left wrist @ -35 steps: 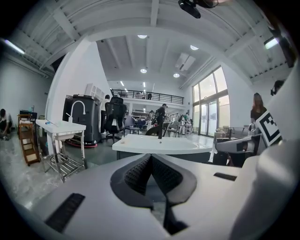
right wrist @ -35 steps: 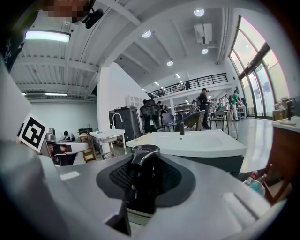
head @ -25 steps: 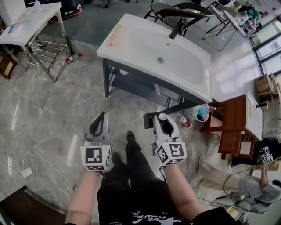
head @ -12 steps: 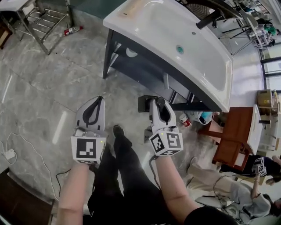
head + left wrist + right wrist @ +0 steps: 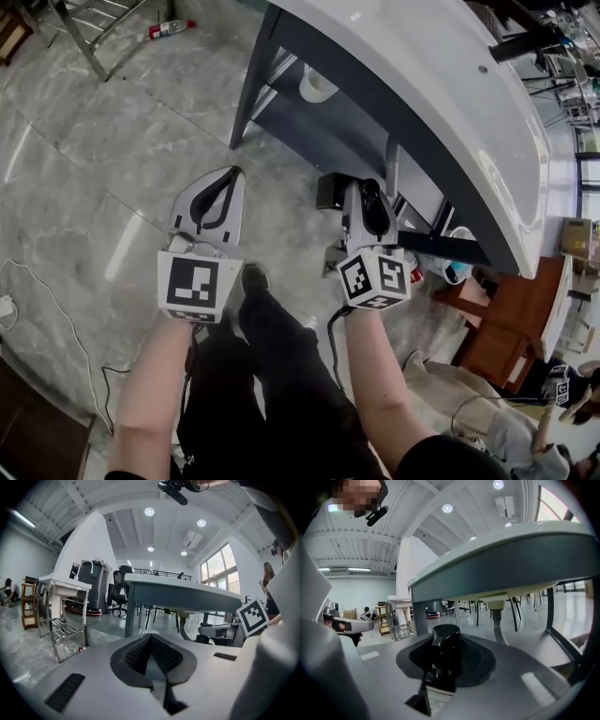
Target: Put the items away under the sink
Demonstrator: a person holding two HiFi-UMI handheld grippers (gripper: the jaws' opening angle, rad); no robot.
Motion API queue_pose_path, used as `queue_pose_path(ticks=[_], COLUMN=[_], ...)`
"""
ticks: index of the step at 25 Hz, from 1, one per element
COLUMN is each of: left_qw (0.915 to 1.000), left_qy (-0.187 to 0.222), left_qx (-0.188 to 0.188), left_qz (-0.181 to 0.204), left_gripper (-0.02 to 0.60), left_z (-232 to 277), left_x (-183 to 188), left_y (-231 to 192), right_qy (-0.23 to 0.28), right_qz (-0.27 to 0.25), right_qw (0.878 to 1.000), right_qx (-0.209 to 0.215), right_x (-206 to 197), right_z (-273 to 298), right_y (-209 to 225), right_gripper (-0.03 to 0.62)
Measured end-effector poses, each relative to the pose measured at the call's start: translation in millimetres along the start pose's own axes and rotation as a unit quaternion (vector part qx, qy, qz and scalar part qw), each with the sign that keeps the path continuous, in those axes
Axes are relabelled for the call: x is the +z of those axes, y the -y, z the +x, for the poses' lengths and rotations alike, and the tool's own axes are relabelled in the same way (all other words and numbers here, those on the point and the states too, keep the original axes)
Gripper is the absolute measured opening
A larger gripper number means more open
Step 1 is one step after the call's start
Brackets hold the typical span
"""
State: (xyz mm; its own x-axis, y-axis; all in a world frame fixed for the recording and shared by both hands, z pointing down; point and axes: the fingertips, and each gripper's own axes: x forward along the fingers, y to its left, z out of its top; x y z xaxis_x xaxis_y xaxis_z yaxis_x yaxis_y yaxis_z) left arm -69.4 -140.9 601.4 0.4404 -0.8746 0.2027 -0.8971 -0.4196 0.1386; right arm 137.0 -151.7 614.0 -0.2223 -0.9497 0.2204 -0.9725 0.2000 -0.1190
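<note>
The sink (image 5: 441, 75) fills the upper right of the head view. Our right gripper (image 5: 370, 187) is squeezed tight on a black bottle (image 5: 444, 656), just right of the middle of that view. The bottle is close to the sink's front edge but not yet under it. Our left gripper (image 5: 231, 172) is pinched closed with nothing in it, left of the middle.

We think the job now is to get the bottle onto the dark shelf (image 5: 342, 131) under the sink. To do it well, we should keep the squeeze firm and go in low, so the bottle's top does not bump the sink's edge. The pipe (image 5: 499, 620) hangs down right ahead, so we should steer to one side of it. A bare spot near the white round thing (image 5: 317, 84) looks good. We should stand the bottle up straight, feel it rest, and only then let go. The empty left gripper should stay out of the way.
</note>
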Motion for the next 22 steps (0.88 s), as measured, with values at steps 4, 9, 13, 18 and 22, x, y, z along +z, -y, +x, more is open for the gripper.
queue_pose_path(ticks=[4, 9, 13, 18, 22], left_qw=[0.9999, 0.9998, 0.9997, 0.9996, 0.9995], left_qy=[0.001, 0.003, 0.007, 0.007, 0.01], left_qx=[-0.016, -0.018, -0.022, -0.029, -0.029], left_qz=[0.004, 0.006, 0.004, 0.004, 0.004], left_gripper=[0.009, 0.009, 0.009, 0.009, 0.009], left_z=[33, 74, 96, 120, 137], left_x=[-26, -51, -58, -57, -51], left_y=[-3, -8, -10, -12, -14], right_qy=[0.023, 0.047, 0.057, 0.069, 0.072], right_qz=[-0.01, -0.027, -0.027, -0.026, -0.024], right_qw=[1.0, 0.998, 0.997, 0.996, 0.995], right_qx=[-0.004, -0.016, -0.034, -0.051, -0.071], right_x=[-10, -18, -19, -13, -15], right_z=[35, 77, 100, 122, 137], right_y=[19, 43, 61, 75, 84], right_gripper=[0.098, 0.098, 0.099, 0.1, 0.099])
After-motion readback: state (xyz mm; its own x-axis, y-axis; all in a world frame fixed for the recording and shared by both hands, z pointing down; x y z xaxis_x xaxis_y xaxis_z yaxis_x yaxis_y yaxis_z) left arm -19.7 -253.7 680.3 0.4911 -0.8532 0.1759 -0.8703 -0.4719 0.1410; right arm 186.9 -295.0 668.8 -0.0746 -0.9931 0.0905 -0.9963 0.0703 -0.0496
